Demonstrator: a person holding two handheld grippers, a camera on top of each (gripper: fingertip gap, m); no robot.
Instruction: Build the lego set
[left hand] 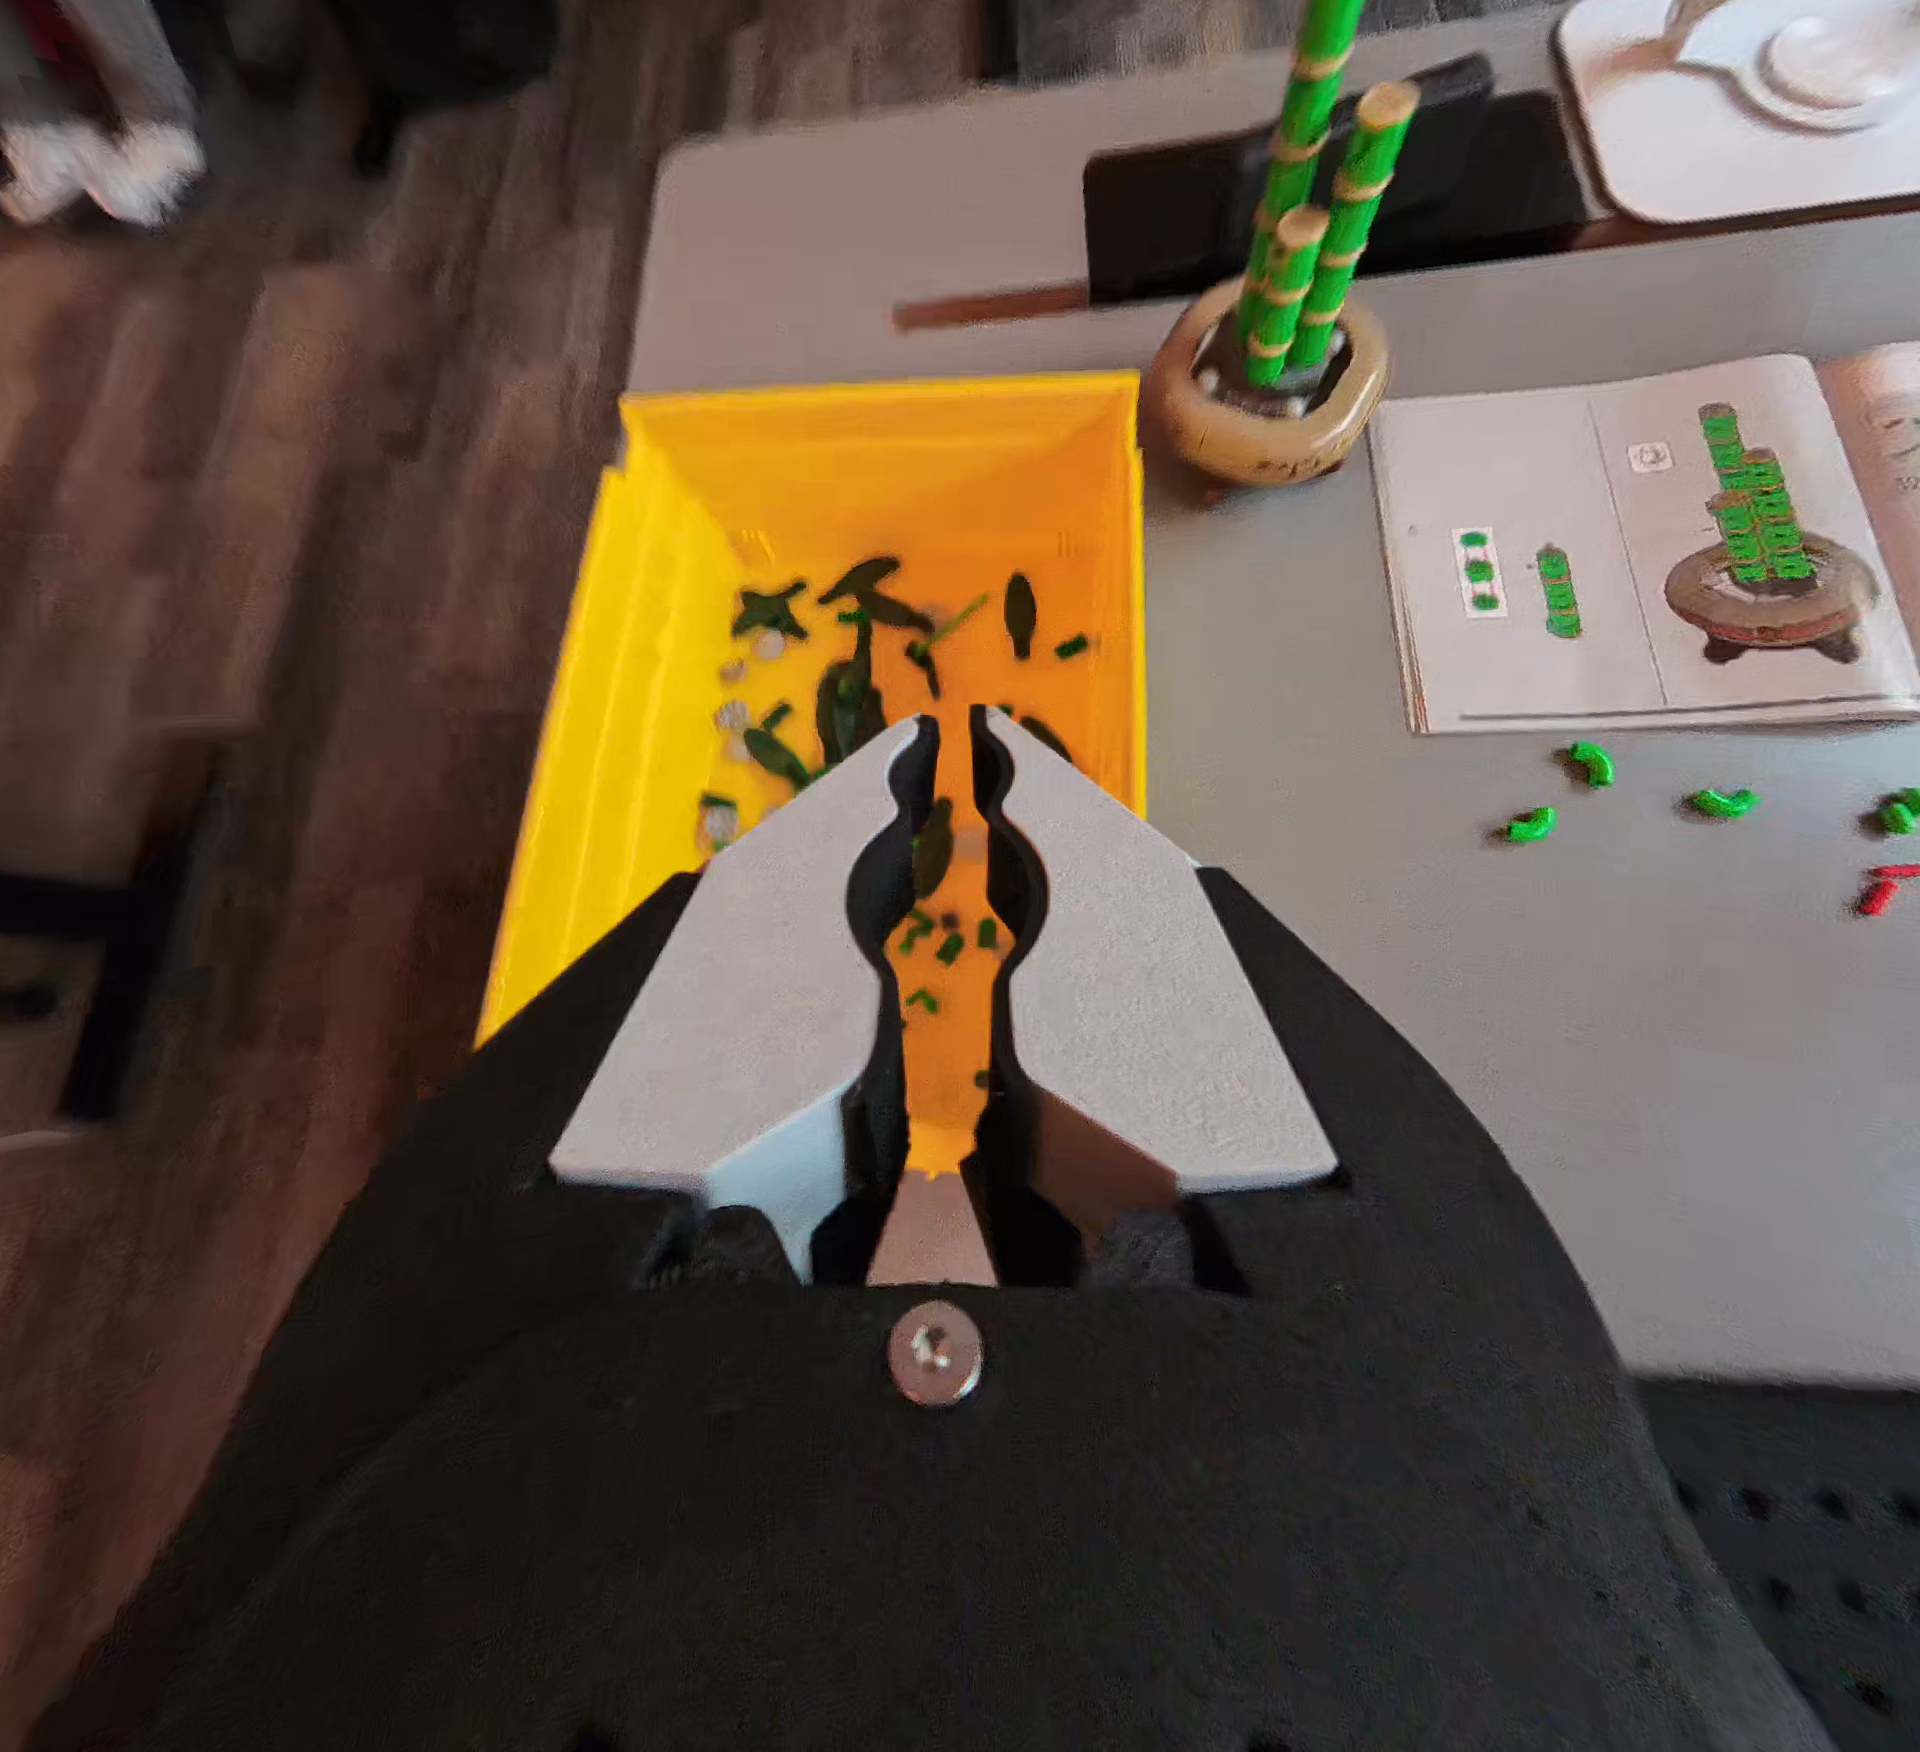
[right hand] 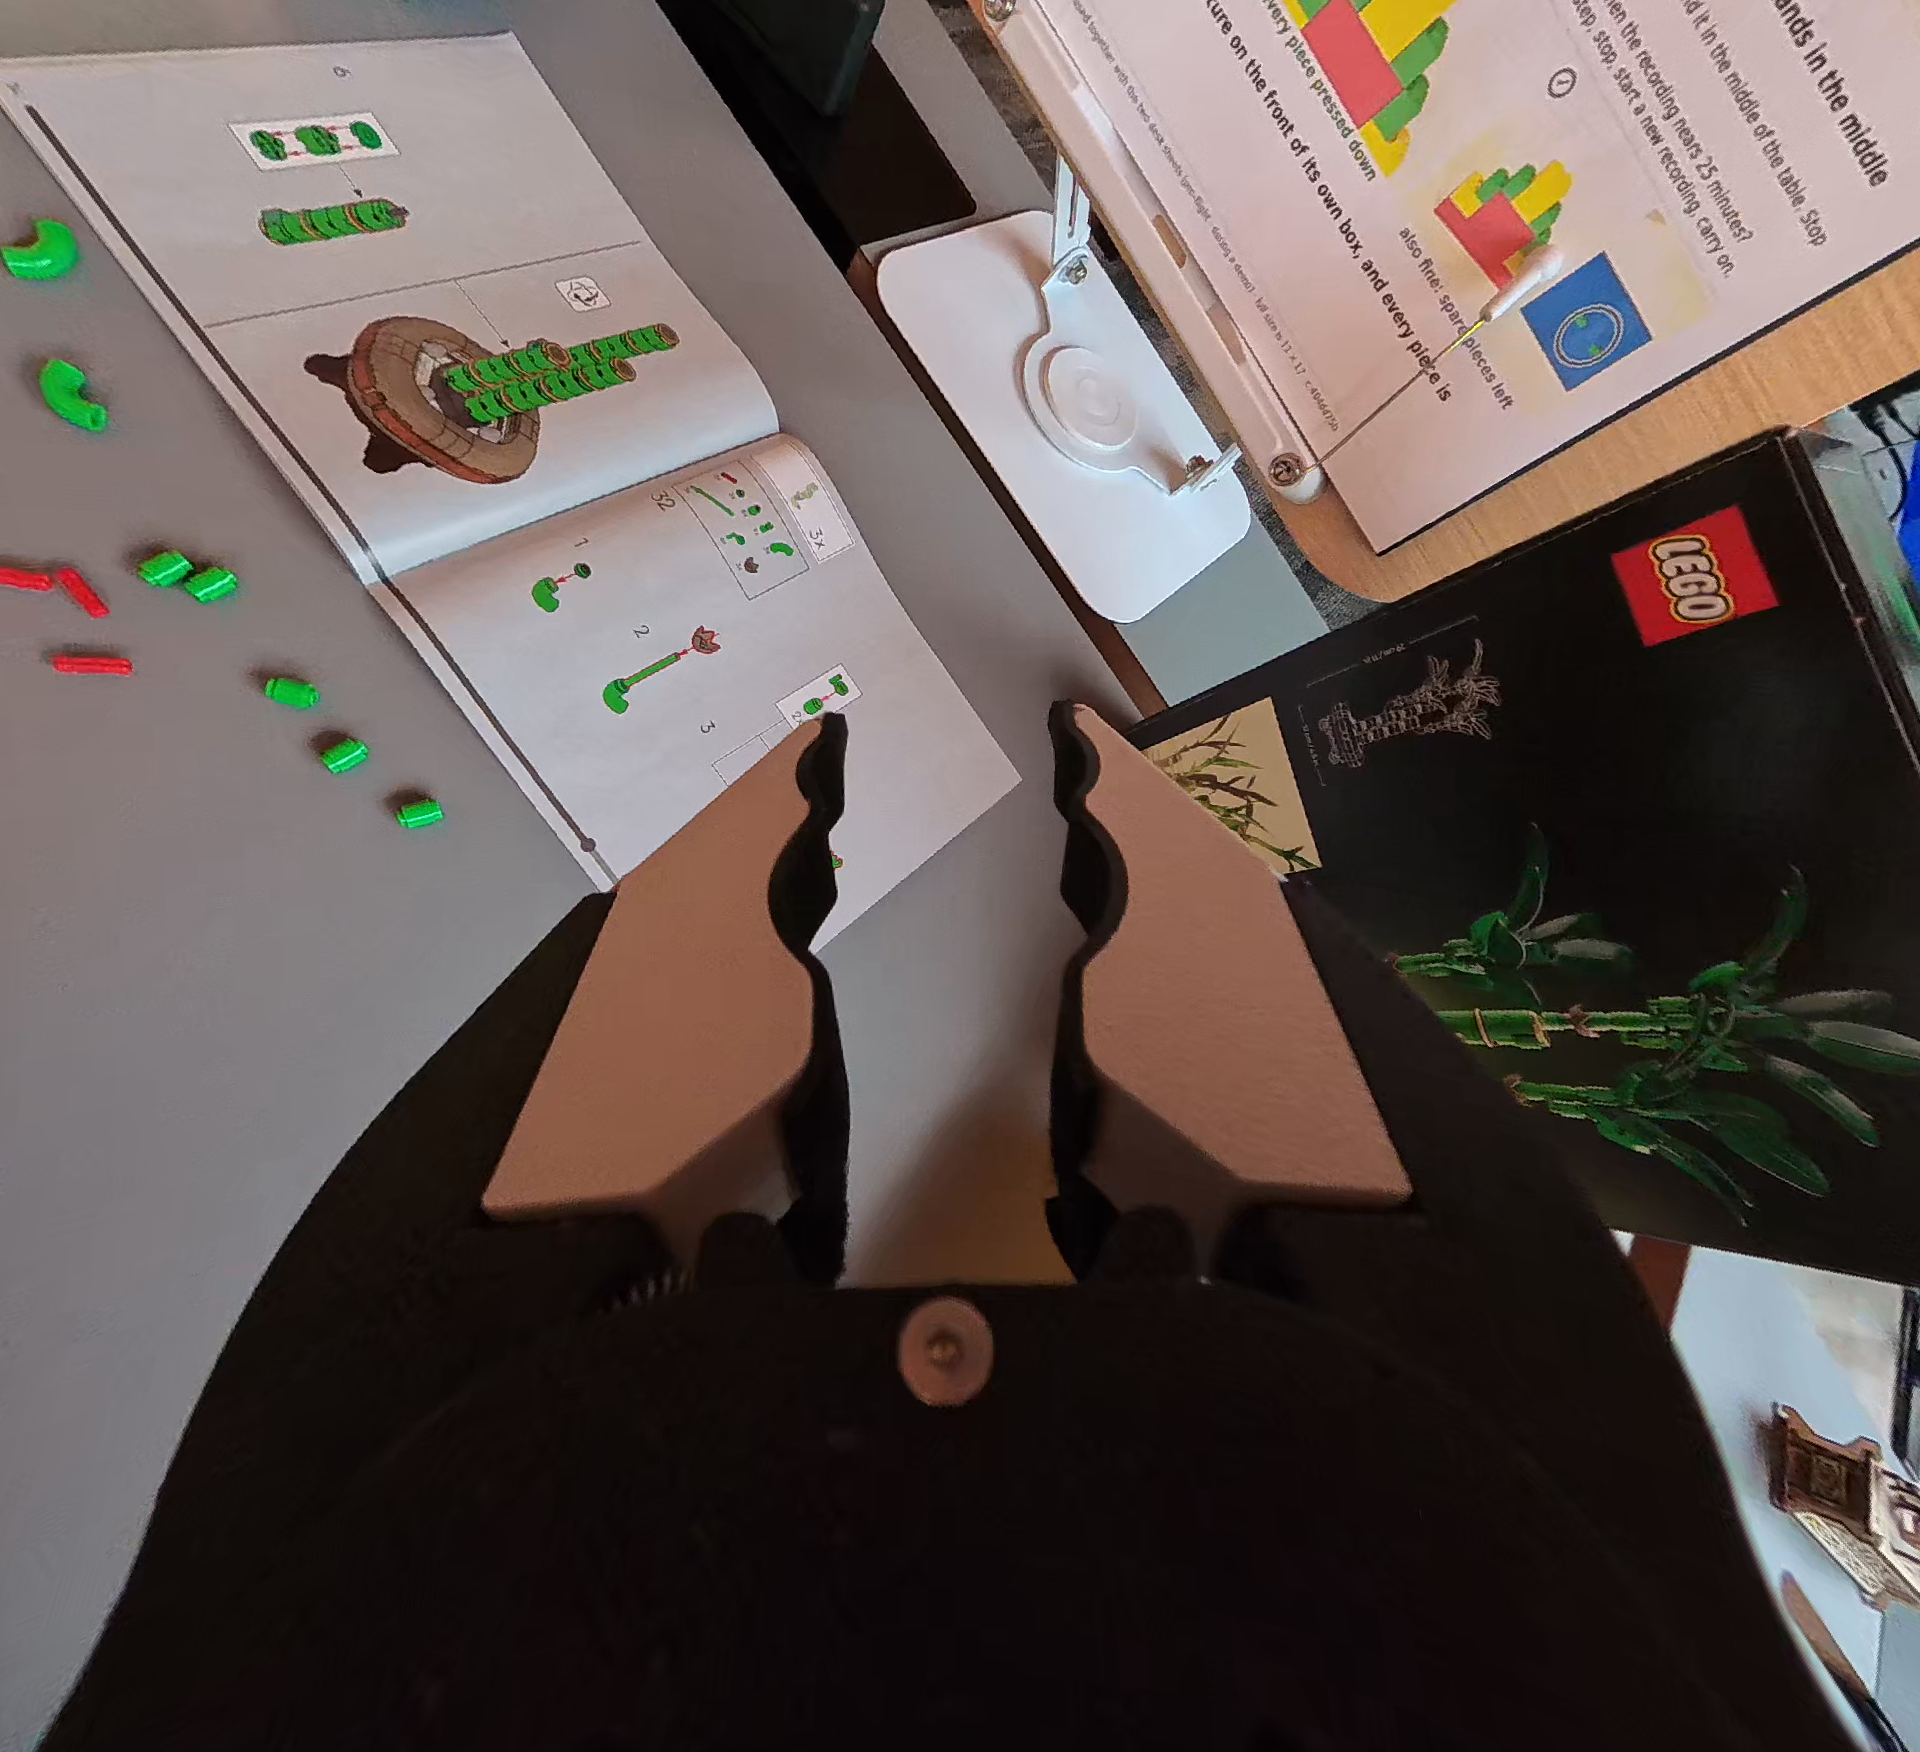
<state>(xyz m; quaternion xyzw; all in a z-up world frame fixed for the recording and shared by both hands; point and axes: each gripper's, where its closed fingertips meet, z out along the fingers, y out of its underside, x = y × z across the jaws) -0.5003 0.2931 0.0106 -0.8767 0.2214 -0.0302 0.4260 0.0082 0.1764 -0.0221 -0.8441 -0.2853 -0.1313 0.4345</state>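
beyond my left gripper point(left hand: 953, 734), up and to its right on the grey table point(left hand: 1351, 1027), stands the bamboo model point(left hand: 1311, 216): three bright green stalks of unequal height with tan rings and tan caps, rising from a rounded tan pot point(left hand: 1262, 424) on dark feet. it sits well apart from the fingertips, which hover over the yellow bin point(left hand: 644, 663) just left of the pot. i see the left jaws nearly together with only a thin slit between them and nothing held. loose dark green leaf pieces point(left hand: 862, 663) and small pale bits lie scattered on the bin floor. the bin reaches the table's left edge, with dark wood floor beyond. right of the pot lies the open instruction booklet point(right hand: 436, 331), and before it small green curved pieces point(left hand: 1590, 762) and red pins point(right hand: 91, 663) dot the otherwise bare grey surface, which leaves room to work. my right gripper point(right hand: 948, 736) hangs over the booklet's near corner, jaws spread wide and empty. to its right the dark set box point(right hand: 1558, 871) crowds the table edge, and behind it a white stand point(right hand: 966, 331) props up a printed sheet point(right hand: 1455, 92).
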